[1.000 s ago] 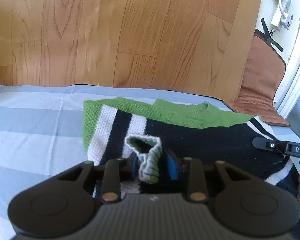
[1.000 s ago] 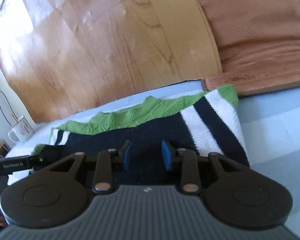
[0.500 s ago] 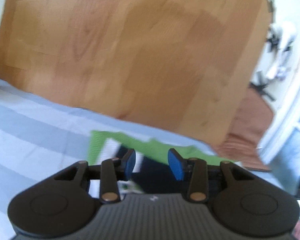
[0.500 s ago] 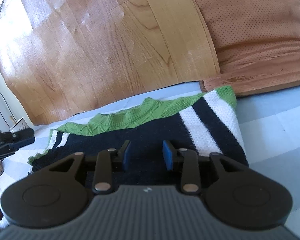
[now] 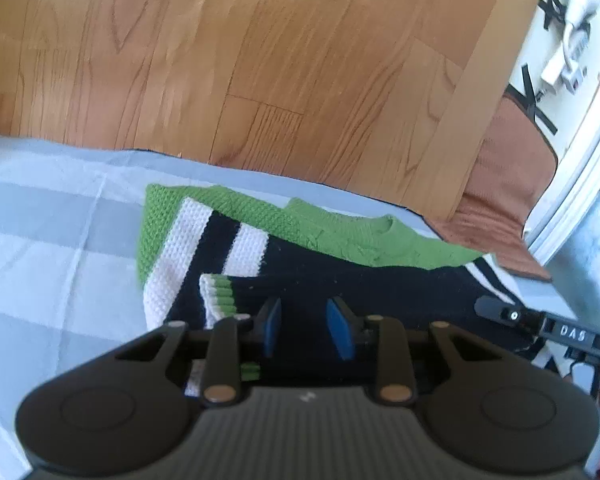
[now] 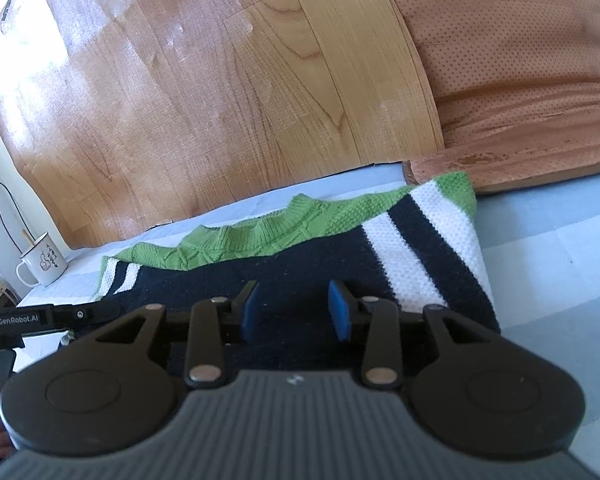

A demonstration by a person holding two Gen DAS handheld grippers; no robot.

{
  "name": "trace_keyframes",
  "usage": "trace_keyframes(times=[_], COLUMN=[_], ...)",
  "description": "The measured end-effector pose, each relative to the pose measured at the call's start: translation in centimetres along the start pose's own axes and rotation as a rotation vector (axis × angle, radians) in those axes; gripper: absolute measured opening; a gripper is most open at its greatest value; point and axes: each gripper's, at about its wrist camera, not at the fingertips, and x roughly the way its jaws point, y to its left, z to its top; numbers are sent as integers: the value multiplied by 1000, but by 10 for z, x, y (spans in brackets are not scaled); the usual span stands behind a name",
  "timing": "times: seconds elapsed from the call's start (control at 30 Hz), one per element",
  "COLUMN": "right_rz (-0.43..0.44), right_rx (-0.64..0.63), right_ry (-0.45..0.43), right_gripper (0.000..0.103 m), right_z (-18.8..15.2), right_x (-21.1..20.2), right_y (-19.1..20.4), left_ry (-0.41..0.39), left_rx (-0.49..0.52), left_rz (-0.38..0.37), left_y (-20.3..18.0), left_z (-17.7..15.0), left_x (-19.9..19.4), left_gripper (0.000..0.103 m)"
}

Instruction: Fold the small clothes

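Note:
A small knitted sweater (image 5: 340, 276), green at the top with black and white stripes, lies flat on a grey-and-white checked cloth (image 5: 52, 248). Its striped cuff (image 5: 218, 300) lies folded in on the black body, just left of my left gripper (image 5: 303, 326), which is open and empty above the sweater. In the right wrist view the sweater (image 6: 320, 264) lies below my right gripper (image 6: 294, 310), which is open and empty. The other gripper's tip shows at the edge of each view (image 5: 540, 324) (image 6: 52, 316).
A wooden floor (image 5: 260, 60) lies beyond the cloth's far edge. A brown mat (image 6: 520, 80) sits at the far right by the sweater's corner. A white enamel mug (image 6: 42, 260) stands at the far left on the cloth.
My left gripper let go of the striped cuff, which now lies on the sweater body, and its jaws opened. It swung up and came back down. The right gripper stayed open and barely moved.

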Motion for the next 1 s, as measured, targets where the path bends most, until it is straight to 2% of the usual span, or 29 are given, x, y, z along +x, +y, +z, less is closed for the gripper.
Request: trace_keyframes(times=[0.1, 0.23, 0.47, 0.5, 0.53, 0.67, 0.87, 1.0], right_rz=[0, -35, -105, -121, -133, -140, -144, -167], right_rx=[-1, -21, 36, 43, 46, 50, 2, -10], right_ry=[1, 7, -55, -35, -15, -1, -36, -17], right_gripper=[41, 41, 41, 40, 34, 35, 36, 35], right_z=[0, 1, -8, -9, -10, -6, -12, -8], right_x=[0, -6, -56, -55, -52, -47, -45, -51], right_y=[0, 2, -27, -32, -36, -35, -33, -32], left_ry=[-3, -1, -2, -2, -2, -2, -1, 7], left_rx=[38, 35, 68, 72, 76, 87, 118, 125], left_rz=[21, 8, 25, 27, 29, 29, 31, -10], left_y=[-7, -6, -10, -11, -11, -11, -13, -8], left_z=[-1, -1, -3, -3, -3, -3, -3, -3], left_x=[0, -1, -1, -1, 0, 0, 0, -4], left_gripper=[28, 28, 28, 28, 28, 28, 28, 36])
